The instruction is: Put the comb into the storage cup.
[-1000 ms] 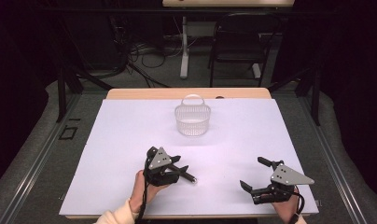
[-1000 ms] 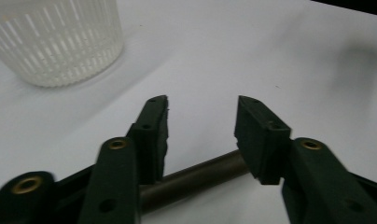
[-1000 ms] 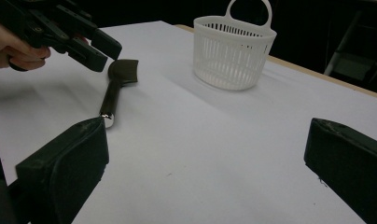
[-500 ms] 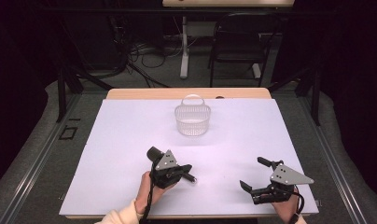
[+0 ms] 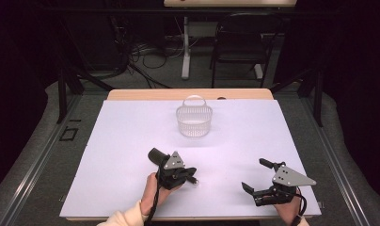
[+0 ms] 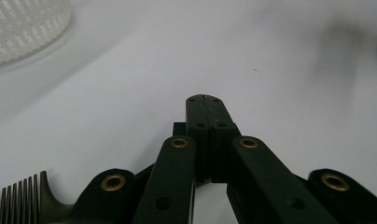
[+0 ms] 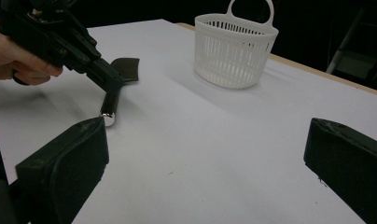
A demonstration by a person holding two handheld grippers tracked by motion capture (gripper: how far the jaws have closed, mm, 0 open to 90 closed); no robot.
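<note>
My left gripper (image 5: 188,176) lies low over the white table sheet (image 5: 131,141), left of centre at the front, with its jaws shut; in the left gripper view (image 6: 204,99) the pads meet with nothing visible between them. A dark comb (image 7: 108,105) with a silver handle end lies on the sheet under that gripper (image 7: 115,85). Its teeth (image 6: 18,198) show beside the jaw links and its silver tip (image 5: 193,180) pokes out at the right. I cannot tell whether gripper and comb touch. My right gripper (image 5: 254,173) rests at the front right, open and empty (image 7: 205,154).
A white slatted basket (image 5: 193,121) with a hoop handle stands upright at the back middle of the sheet, also seen as the basket (image 7: 235,51) and the basket (image 6: 23,25). The wooden table edge (image 5: 146,94) runs behind it. A chair and cables sit on the floor beyond.
The left gripper's jaws have gone from spread to shut, and the hand shifted slightly. The right gripper has stayed where it was.
</note>
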